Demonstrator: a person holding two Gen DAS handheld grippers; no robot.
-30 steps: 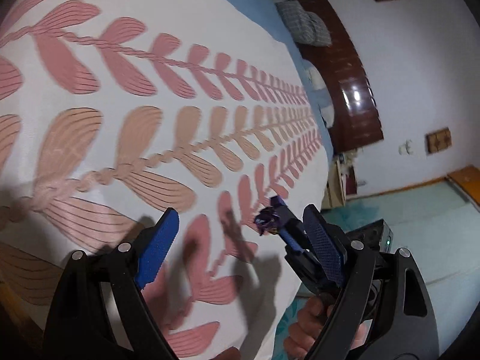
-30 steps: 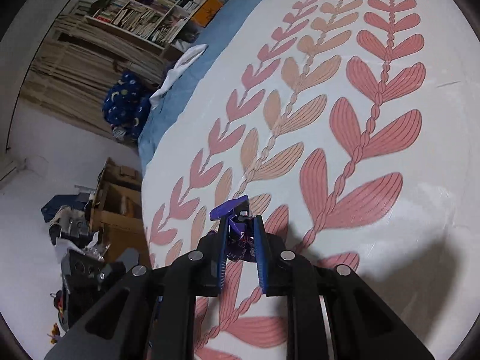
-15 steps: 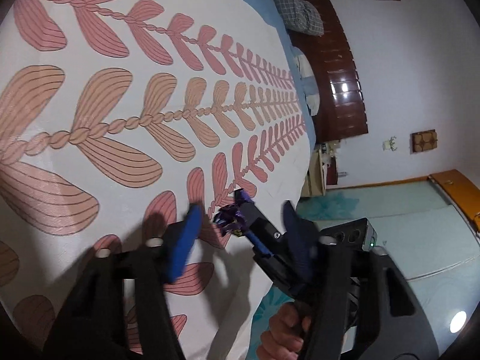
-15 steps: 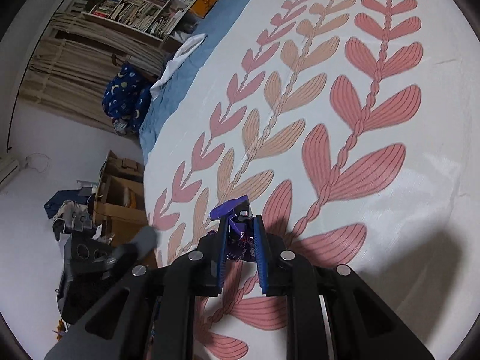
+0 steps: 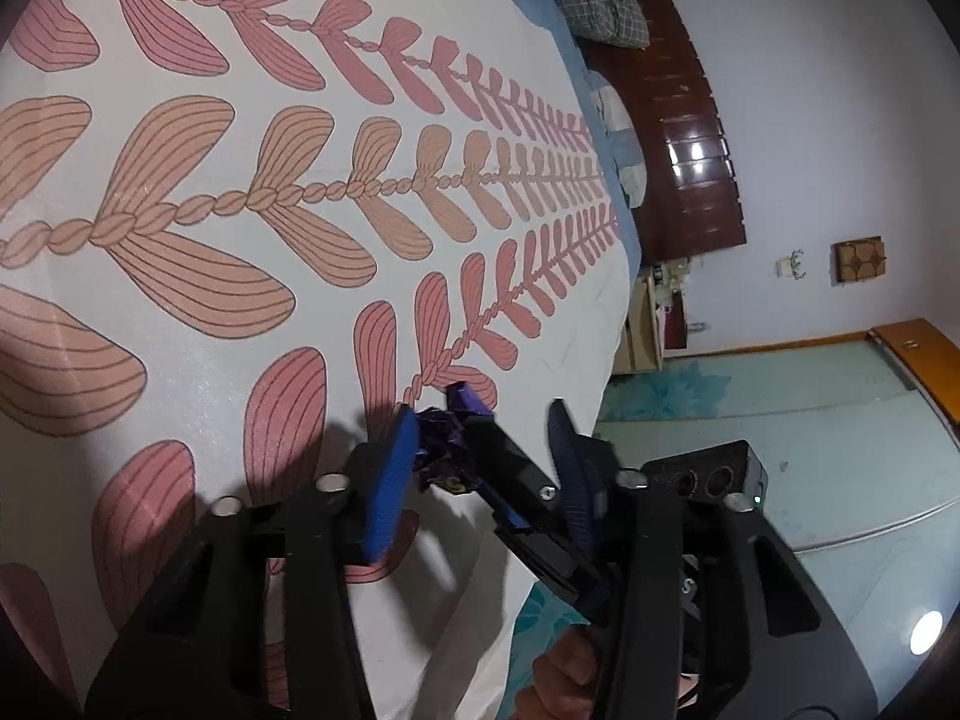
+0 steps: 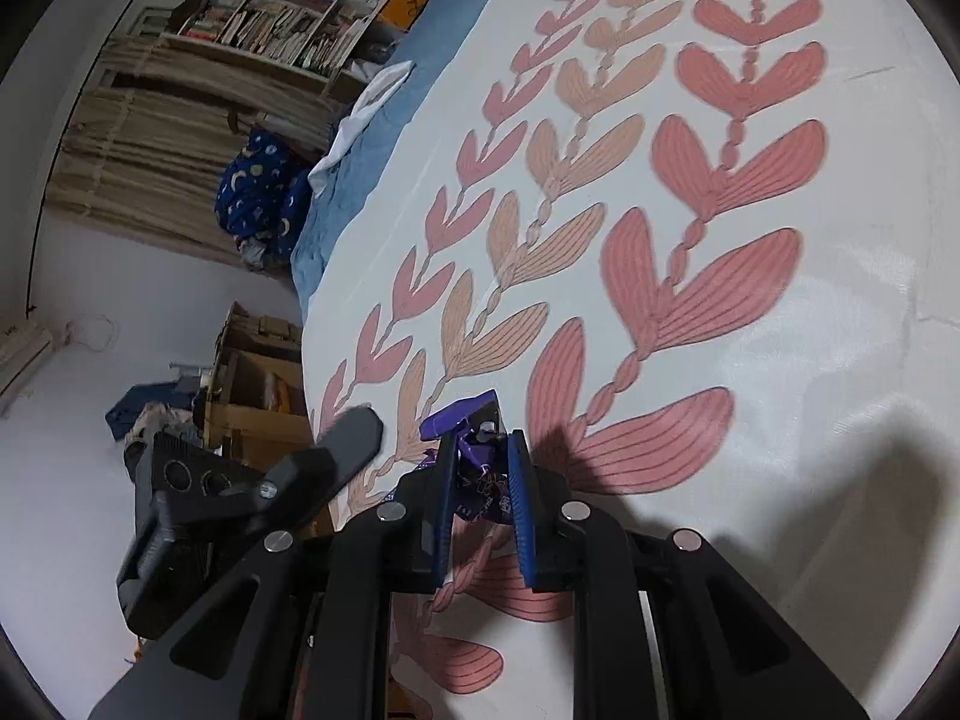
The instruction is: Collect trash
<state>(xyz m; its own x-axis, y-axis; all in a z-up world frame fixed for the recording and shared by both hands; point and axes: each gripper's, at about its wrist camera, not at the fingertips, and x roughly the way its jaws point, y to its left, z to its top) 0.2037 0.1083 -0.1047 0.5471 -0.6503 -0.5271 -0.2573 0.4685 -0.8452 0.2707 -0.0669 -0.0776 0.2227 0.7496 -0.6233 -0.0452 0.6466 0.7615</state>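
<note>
Above the near edge of the bed cover (image 5: pixel 198 354), pinching a crumpled purple wrapper (image 6: pixel 474 480) in the right gripper (image 6: pixel 483 450), with narrow jaws pressing on it from both sides and one flap sticking out past the tips. Holding the wrapper a little over the leaf pattern, not lying on it. Bringing the left gripper (image 5: pixel 483 426) in from the side, with jaws that have just been closing and are now standing about half wide, around the wrapper and the tips of the right gripper together. Touching or almost touching the wrapper with one blue pad (image 5: pixel 390 480); cannot tell which. Keeping the other pad apart from the right gripper's finger, so not yet clamping anything. Gripping the right handle with a hand (image 5: pixel 558 678) at the bottom of the left view. Showing a dark headboard (image 5: pixel 678 120) far behind, and a bookshelf (image 6: pixel 300 18) in the right view.
</note>
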